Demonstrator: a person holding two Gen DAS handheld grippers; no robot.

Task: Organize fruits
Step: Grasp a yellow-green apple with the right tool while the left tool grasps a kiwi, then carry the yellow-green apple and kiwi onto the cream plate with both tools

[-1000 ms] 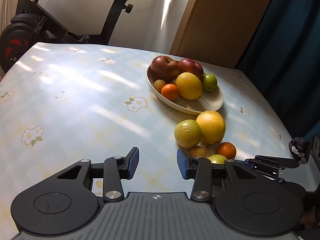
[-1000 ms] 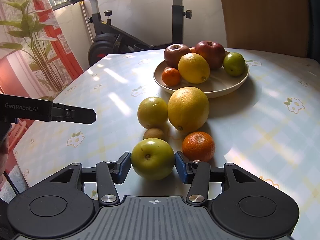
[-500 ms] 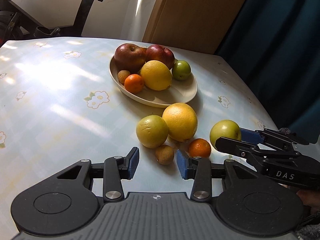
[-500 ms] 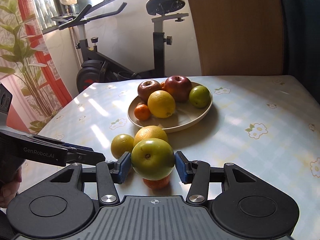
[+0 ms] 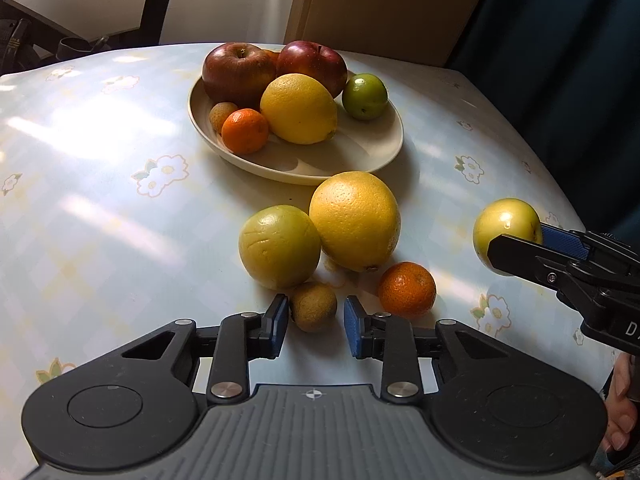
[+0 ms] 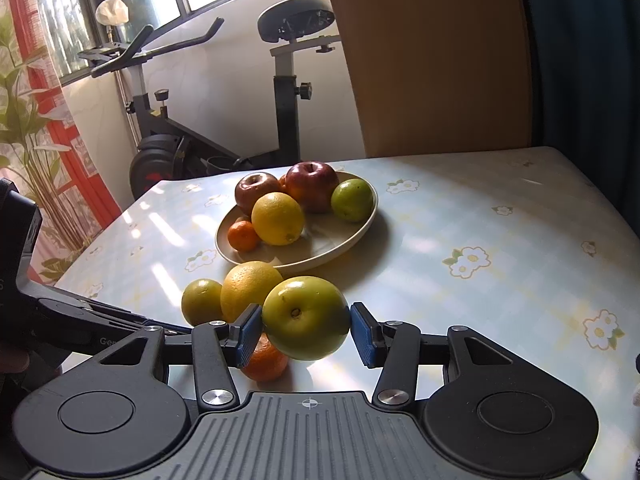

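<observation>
Fruit lies loose on the flowered table [image 5: 100, 216] below the cream plate [image 5: 384, 152]. The right gripper [image 6: 306, 330] is clamped on a yellow-green apple [image 6: 306, 318], held clear of the cloth beside the pile. The left gripper [image 5: 315, 322] is closing around a small brown fruit [image 5: 313, 306] on the table (pads not quite touching it), just beside a mandarin [image 5: 407, 288], a large orange [image 5: 354, 220] and a pale green fruit [image 5: 279, 246].

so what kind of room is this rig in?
Likely a home living or dining room: a black exercise bike by the window, a floral-print tablecloth on the table, and a beige plate of fruit.
</observation>
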